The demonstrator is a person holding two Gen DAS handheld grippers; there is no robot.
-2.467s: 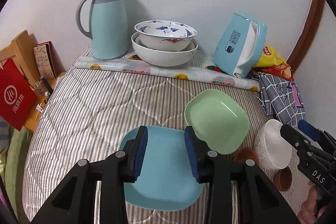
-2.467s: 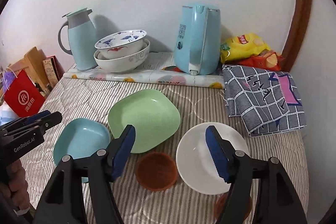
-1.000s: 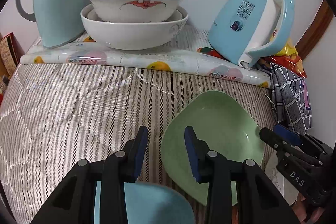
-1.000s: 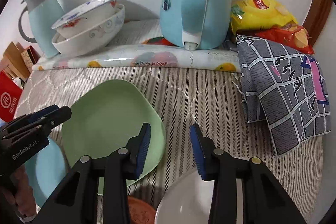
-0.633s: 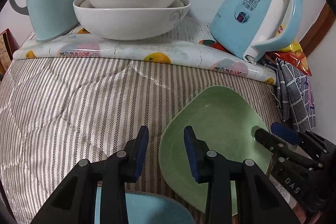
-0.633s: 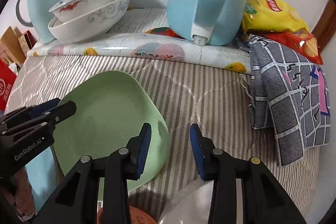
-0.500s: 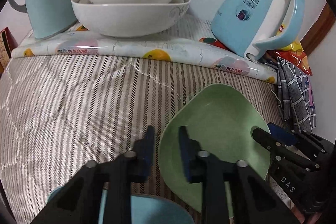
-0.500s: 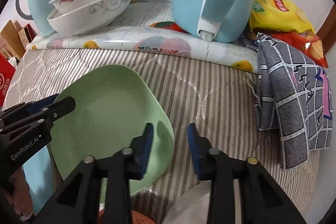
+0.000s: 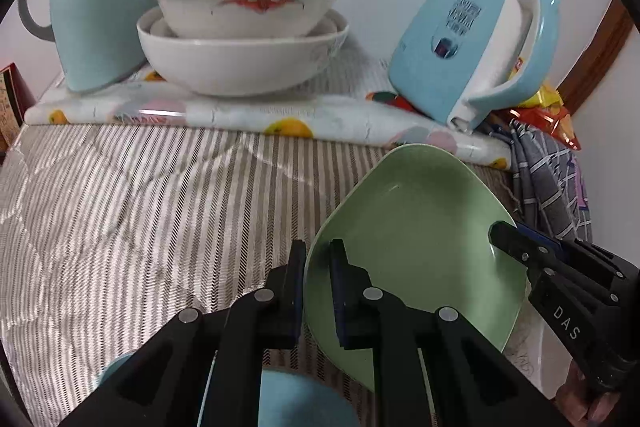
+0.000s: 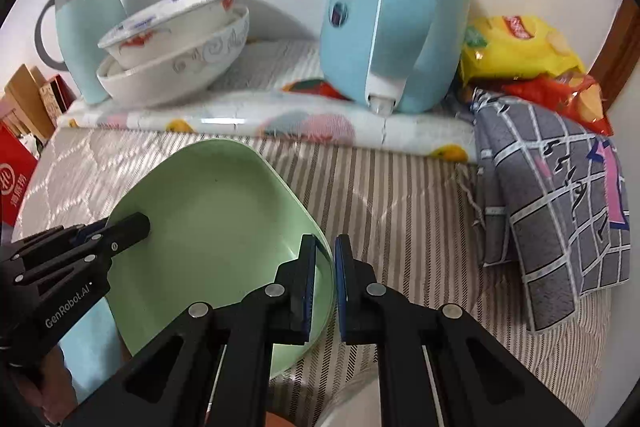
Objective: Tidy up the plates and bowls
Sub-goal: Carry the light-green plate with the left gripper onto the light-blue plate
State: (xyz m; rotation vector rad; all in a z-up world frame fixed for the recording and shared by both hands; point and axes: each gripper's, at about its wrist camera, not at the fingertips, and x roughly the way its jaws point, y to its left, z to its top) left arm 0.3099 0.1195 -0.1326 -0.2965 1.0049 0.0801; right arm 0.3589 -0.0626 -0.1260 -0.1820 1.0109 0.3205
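Observation:
A square green plate (image 9: 420,247) (image 10: 216,219) lies on the striped cloth, its near edges slightly raised. My left gripper (image 9: 317,255) pinches the plate's left rim, jaws closing tight with the rim between the pads. My right gripper (image 10: 325,251) closes the same way on the opposite rim. Each gripper shows in the other's view: the right gripper (image 9: 520,243), the left gripper (image 10: 128,223). A blue plate (image 9: 288,399) (image 10: 84,347) lies below the left gripper. A white bowl (image 9: 536,347) (image 10: 352,403) sits by the right one, mostly hidden.
Two stacked white bowls (image 9: 244,43) (image 10: 172,51) stand at the back on a fruit-print roll, between a pale blue jug (image 9: 96,7) and a blue kettle (image 9: 472,43) (image 10: 392,7). Snack bags (image 10: 516,47) and a grey checked cloth (image 10: 560,207) lie at the right.
Both grippers moved forward to the green plate and their jaws went from wide apart to pinched on its opposite rims. The plate's near edge has tipped up a little.

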